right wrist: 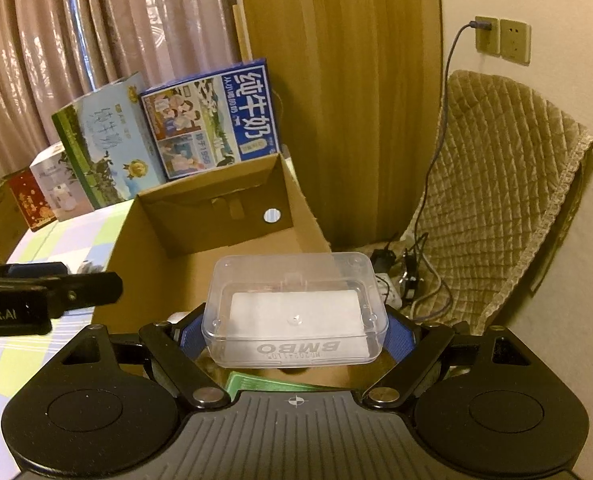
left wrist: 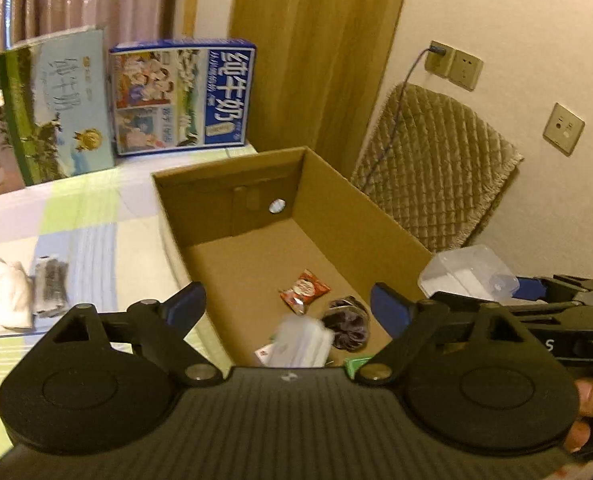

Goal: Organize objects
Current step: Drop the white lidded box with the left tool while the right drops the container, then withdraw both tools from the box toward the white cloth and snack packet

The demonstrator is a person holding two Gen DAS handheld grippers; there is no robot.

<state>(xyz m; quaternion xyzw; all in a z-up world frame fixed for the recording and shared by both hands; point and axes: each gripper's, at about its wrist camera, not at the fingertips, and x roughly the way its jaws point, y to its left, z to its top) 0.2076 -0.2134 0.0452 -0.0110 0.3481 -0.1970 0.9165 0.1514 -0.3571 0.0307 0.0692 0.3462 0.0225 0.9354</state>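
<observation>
The right gripper (right wrist: 294,330), jaws clamped on the clear rectangular plastic case (right wrist: 294,312), holds it above the open brown cardboard box (right wrist: 200,220), likely for dropping in, while the left gripper (left wrist: 288,306) hangs wide open, empty.

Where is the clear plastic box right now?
The clear plastic box sits clamped in the right gripper, held above the open cardboard box.

1 cardboard box (left wrist: 296,208), 1 clear plastic case (right wrist: 296,312), 2 milk cartons (left wrist: 184,96).
</observation>
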